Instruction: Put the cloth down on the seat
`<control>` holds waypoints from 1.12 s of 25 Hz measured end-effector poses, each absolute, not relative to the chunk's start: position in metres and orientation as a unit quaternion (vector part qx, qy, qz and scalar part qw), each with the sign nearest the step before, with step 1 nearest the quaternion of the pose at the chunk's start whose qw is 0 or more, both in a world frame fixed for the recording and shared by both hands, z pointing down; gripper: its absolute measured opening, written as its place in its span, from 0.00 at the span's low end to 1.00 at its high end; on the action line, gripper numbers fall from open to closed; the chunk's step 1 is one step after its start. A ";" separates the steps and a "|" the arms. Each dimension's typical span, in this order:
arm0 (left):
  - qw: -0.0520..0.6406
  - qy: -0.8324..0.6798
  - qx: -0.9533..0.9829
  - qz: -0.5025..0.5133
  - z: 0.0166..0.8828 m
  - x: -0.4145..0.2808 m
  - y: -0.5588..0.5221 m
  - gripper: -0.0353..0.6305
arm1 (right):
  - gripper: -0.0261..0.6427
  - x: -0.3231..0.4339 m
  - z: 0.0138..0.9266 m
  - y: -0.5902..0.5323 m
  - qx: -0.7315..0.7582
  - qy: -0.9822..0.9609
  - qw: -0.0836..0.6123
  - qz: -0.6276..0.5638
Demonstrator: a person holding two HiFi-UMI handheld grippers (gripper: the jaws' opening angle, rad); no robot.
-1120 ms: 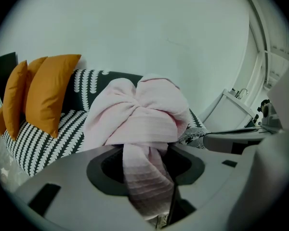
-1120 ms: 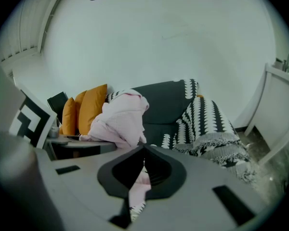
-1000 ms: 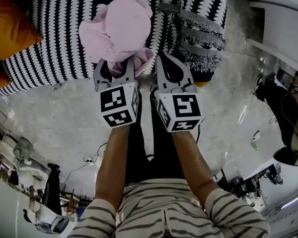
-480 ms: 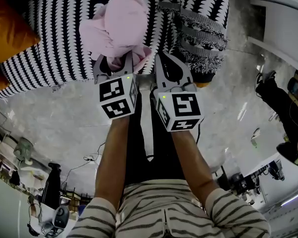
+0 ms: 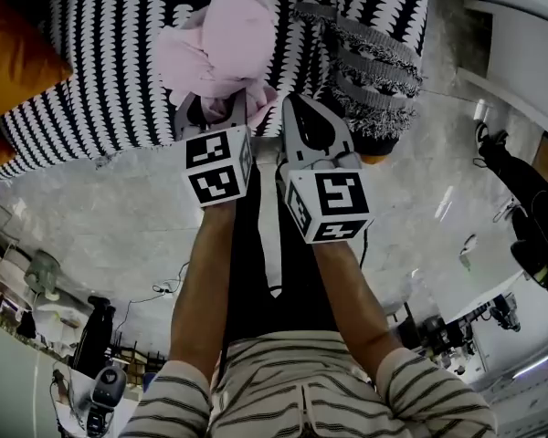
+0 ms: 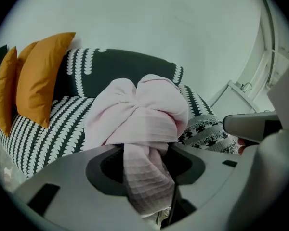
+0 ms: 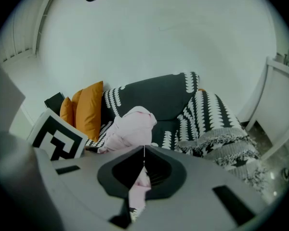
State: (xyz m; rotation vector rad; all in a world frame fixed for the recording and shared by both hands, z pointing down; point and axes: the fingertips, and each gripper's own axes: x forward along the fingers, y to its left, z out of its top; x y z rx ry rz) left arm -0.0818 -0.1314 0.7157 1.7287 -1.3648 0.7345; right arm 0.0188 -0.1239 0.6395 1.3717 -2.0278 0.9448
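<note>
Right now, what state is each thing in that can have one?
left gripper: shut on the pink cloth.
right gripper: jaws together; a pink sliver shows in the gap, grip unclear.
pink cloth: bunched, held up, not yet set down on the seat.
fringed throw: draped over the sofa's side.
orange cushions: upright against the backrest.

Grey left gripper (image 5: 211, 108) and right gripper (image 5: 294, 101) carry black-and-white marker cubes (image 5: 217, 167); the shirt (image 5: 301, 392) is striped, short-sleeved.
</note>
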 end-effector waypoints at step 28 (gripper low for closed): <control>0.413 -0.533 0.687 0.271 0.742 -0.091 -0.159 0.11 | 0.06 0.011 0.652 -0.154 0.505 -0.746 0.260 0.348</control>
